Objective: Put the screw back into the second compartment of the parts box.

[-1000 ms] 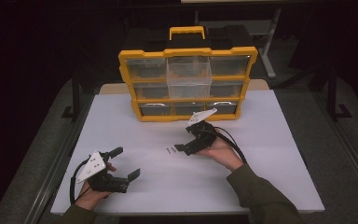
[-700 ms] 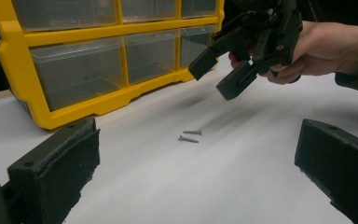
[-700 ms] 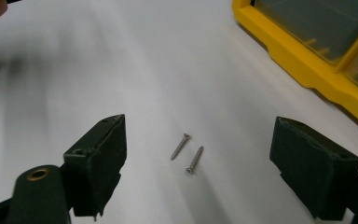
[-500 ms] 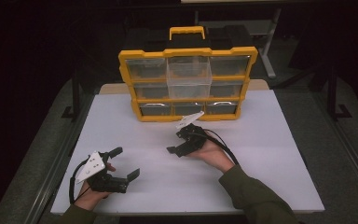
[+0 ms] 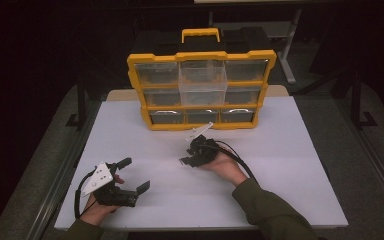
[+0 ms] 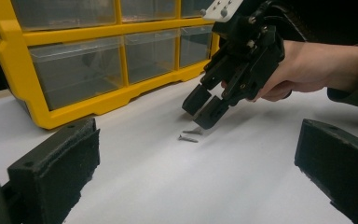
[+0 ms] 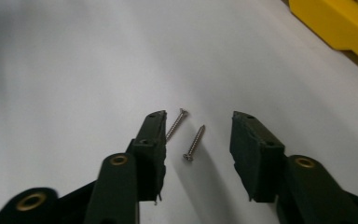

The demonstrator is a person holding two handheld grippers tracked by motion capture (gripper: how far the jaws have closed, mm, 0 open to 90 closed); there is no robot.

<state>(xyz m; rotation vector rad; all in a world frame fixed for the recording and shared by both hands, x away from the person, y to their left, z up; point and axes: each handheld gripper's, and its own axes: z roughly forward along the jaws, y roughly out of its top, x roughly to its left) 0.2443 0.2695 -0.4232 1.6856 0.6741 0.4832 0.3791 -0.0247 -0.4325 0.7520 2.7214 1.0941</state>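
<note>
My right gripper (image 7: 196, 154) has dropped to the white table (image 5: 290, 165) at centre frame, jaws just closing but not gripping, straddling two screws (image 7: 194, 143). Pickup looks imminent; my left gripper (image 5: 130, 181) waits open.

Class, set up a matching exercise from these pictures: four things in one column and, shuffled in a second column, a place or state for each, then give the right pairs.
Things:
1. organiser box
2. two screws
3. left gripper
4. right gripper

Places or states:
A. lying on the white table, between two black jaws
B. standing upright at the far side, yellow frame, clear drawers
C. tipped down over the screws, jaws just closing, nothing gripped yet
D. resting near the front edge, jaws wide apart

Pairs: 1-B, 2-A, 3-D, 4-C
</note>
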